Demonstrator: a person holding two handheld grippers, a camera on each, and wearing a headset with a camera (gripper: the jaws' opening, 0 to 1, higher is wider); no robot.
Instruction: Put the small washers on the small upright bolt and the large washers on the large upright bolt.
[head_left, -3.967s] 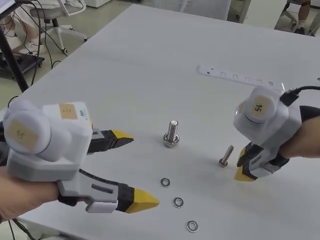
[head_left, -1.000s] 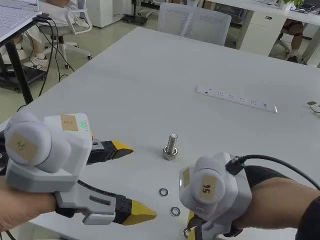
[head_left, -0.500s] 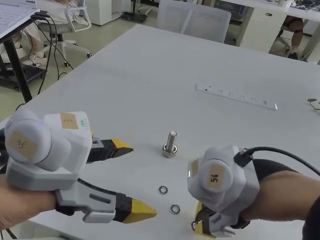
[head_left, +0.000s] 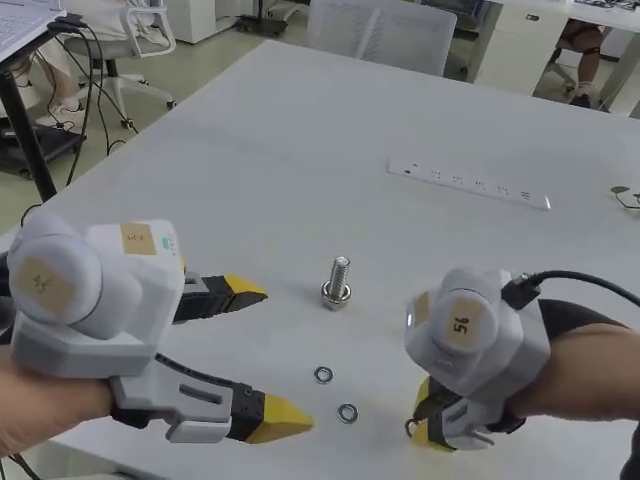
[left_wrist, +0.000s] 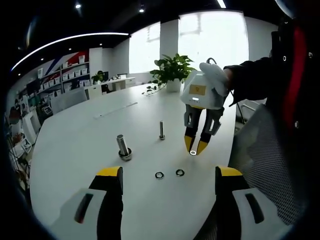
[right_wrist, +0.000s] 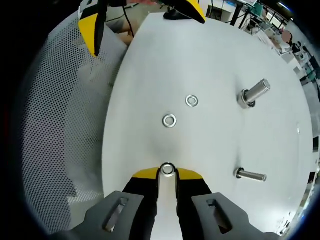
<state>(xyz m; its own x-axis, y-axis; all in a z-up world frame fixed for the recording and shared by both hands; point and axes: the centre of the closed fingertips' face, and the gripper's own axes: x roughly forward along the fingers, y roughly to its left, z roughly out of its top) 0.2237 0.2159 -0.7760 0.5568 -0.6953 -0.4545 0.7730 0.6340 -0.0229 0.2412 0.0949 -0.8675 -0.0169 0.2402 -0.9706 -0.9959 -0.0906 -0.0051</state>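
Note:
The large upright bolt (head_left: 338, 278) stands mid-table with a washer at its base. Two loose washers (head_left: 322, 375) (head_left: 347, 412) lie in front of it. My right gripper (head_left: 432, 436) hovers just above the table near its front edge, shut on a small washer (right_wrist: 168, 169) pinched between its yellow tips. The small upright bolt (right_wrist: 250, 175) stands just right of those tips; the large bolt (right_wrist: 253, 93) is farther off. My left gripper (head_left: 265, 355) is open at the left, nothing between its jaws. In the left gripper view the right gripper (left_wrist: 196, 146) hangs beside the small bolt (left_wrist: 162, 130).
A white power strip (head_left: 468, 185) lies at the back of the white table (head_left: 260, 150). A mesh chair (head_left: 380, 35) stands beyond the far edge. The front table edge runs just below both grippers. A potted plant (left_wrist: 172, 70) stands far off.
My right gripper came from beside the small bolt to the nearest washer, shut on it, and has moved right and up with it. The left gripper has stayed in place.

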